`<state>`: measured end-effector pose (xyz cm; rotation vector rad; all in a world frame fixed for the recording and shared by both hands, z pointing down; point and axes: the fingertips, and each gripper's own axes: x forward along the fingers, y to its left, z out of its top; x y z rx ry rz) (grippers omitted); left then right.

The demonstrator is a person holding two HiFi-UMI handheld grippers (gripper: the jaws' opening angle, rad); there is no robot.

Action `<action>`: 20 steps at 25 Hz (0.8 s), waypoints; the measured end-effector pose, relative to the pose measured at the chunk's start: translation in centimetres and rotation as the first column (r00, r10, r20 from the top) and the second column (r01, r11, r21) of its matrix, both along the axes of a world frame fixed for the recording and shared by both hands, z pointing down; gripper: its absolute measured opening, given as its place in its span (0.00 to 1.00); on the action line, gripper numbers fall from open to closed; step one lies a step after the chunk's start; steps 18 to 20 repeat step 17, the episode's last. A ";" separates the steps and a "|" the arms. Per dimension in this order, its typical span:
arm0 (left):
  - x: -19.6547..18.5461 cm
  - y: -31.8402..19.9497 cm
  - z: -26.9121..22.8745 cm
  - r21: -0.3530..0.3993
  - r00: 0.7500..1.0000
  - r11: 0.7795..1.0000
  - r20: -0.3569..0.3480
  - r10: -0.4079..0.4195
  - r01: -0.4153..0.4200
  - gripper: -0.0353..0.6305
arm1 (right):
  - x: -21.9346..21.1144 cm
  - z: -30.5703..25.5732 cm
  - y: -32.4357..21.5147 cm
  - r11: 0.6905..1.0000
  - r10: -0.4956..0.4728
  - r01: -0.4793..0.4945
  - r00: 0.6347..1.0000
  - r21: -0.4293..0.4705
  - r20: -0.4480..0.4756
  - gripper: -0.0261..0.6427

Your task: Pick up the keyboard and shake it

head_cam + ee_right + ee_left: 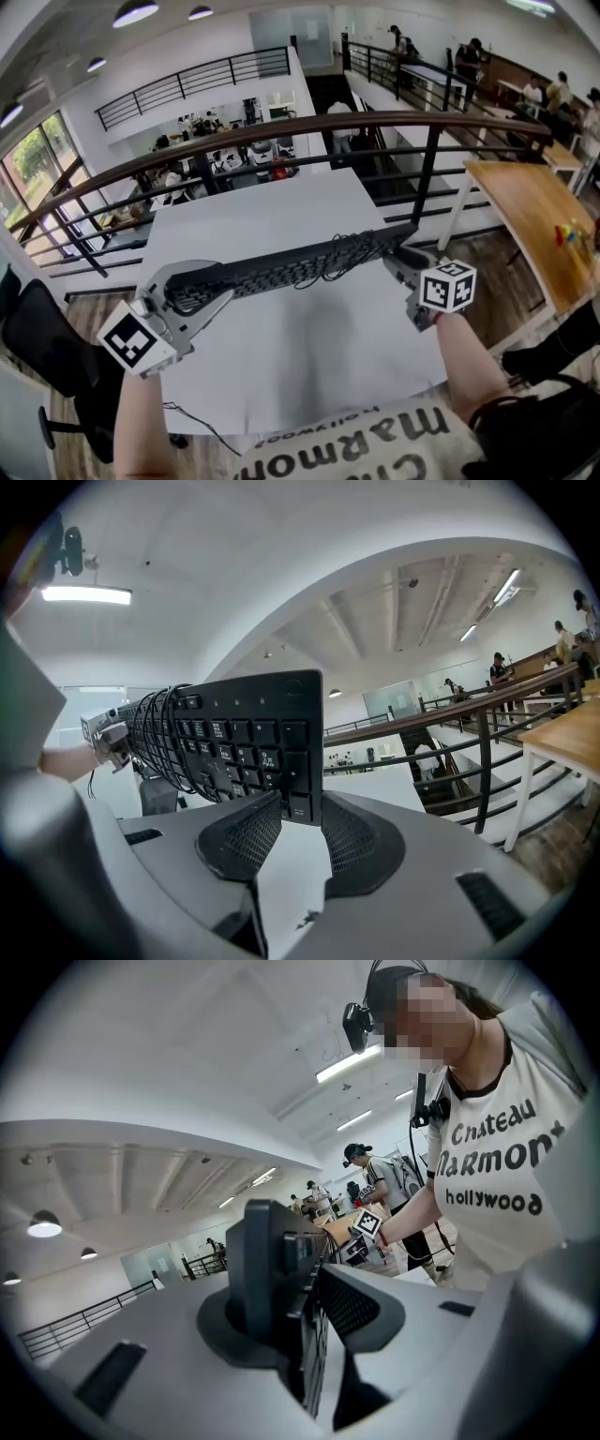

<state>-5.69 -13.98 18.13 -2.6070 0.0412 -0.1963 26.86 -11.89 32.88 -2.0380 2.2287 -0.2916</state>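
A black keyboard (pixel 281 267) hangs in the air over the white table (pixel 281 366), gripped at both ends. Its cable (pixel 337 258) is wound around its right half. My left gripper (pixel 192 291) is shut on the left end. In the left gripper view the keyboard (pixel 272 1269) stands edge-on between the pads of that gripper (pixel 305 1307). My right gripper (pixel 398 258) is shut on the right end. In the right gripper view the keyboard (pixel 244 742) shows its keys, and the right gripper (pixel 295 822) pinches its lower corner. The wound cable (pixel 155 738) is at the far end.
A dark curved railing (pixel 281 131) runs behind the table, with a lower floor beyond it. A wooden table (pixel 534 216) stands at the right. A black office chair (pixel 37 347) is at the left. A thin cable (pixel 197 422) hangs off the table's front edge.
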 end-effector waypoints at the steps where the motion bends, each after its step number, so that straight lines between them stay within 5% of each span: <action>1: -0.1 0.1 0.1 -0.003 1.000 1.000 0.001 0.001 -0.001 0.25 | -0.1 0.0 0.1 1.000 0.000 0.000 1.000 -0.001 0.000 0.26; 20: -0.6 0.5 0.6 -0.028 1.000 0.999 -0.018 0.019 -0.019 0.25 | -0.7 0.6 1.2 1.000 0.007 -0.007 1.000 -0.025 -0.013 0.26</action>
